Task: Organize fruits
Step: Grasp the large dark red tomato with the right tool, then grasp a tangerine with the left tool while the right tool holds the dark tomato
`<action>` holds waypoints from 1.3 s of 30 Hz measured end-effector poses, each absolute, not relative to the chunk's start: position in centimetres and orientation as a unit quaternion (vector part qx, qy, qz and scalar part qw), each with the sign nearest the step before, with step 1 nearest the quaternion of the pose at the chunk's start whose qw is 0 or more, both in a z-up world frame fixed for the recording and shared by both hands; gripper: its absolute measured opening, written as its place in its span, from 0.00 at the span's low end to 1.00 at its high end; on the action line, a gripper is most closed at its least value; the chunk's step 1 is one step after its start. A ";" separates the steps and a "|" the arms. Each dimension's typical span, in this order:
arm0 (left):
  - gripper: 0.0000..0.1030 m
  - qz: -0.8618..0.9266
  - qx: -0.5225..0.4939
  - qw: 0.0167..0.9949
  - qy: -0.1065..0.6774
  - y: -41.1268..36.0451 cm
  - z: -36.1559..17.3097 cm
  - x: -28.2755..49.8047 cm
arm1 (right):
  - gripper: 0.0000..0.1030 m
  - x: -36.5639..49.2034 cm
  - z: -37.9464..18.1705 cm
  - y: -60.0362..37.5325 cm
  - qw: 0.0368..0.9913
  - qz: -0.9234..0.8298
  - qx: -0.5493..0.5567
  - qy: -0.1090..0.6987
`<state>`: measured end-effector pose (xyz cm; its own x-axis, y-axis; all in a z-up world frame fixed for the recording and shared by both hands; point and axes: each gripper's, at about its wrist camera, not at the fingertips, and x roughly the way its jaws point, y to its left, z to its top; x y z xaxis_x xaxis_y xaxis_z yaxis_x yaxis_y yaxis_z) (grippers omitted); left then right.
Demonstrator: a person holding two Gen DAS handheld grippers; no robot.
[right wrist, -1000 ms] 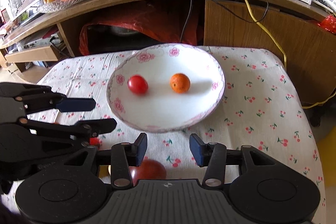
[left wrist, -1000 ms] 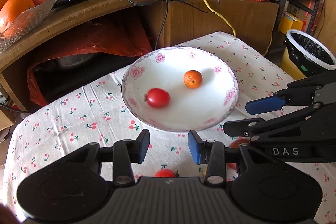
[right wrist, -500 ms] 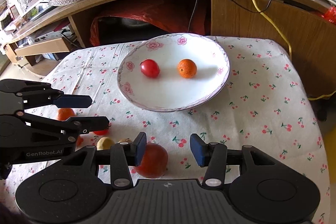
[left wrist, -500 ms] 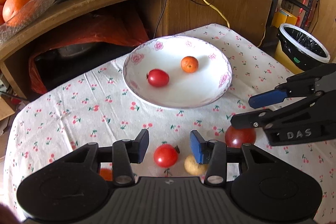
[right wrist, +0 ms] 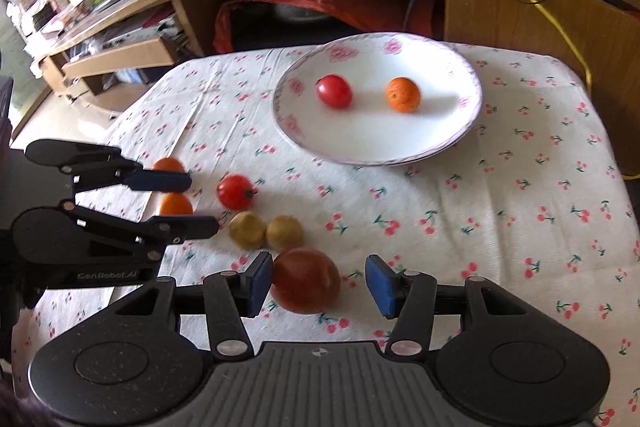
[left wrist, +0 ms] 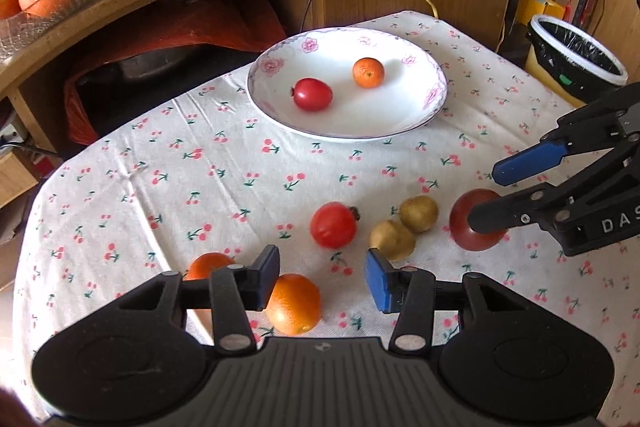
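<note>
Both grippers have drawn back from the plate [left wrist: 434, 107], bringing loose fruit into view. Left gripper [left wrist: 322, 279] fingers released beside an orange [left wrist: 294, 305]; right gripper [right wrist: 320, 281] fingers released around a large tomato [right wrist: 306, 281] (likely the next pick). Plate holds two fruits, with free room; bare worktop [right wrist: 500, 227] lies toward it.

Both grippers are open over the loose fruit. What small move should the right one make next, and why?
Probably ease the right gripper forward and down, then close on the large red fruit. Its jaws are open with that fruit between them, closer to the left pad. The plate holds only a small tomato and a small orange, so there is room.
</note>
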<state>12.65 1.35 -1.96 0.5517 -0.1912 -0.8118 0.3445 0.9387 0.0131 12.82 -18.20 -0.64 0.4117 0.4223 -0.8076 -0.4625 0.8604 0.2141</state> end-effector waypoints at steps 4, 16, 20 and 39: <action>0.54 -0.147 0.076 0.878 0.448 2.1 -1.9 12.3 | 0.45 12.7 -0.9 -17.6 0.833 0.272 -0.026 0.481; 0.55 -0.141 0.088 0.878 0.449 2.7 -2.4 11.6 | 0.45 12.4 -1.9 -16.6 0.818 0.284 -0.036 0.499; 0.55 -0.142 0.091 0.877 0.449 2.8 -2.4 11.4 | 0.43 12.3 -2.0 -16.3 0.816 0.285 -0.039 0.501; 0.56 -0.142 0.095 0.868 0.465 3.0 -2.3 11.3 | 0.35 12.4 -2.2 -15.6 0.816 0.282 -0.051 0.502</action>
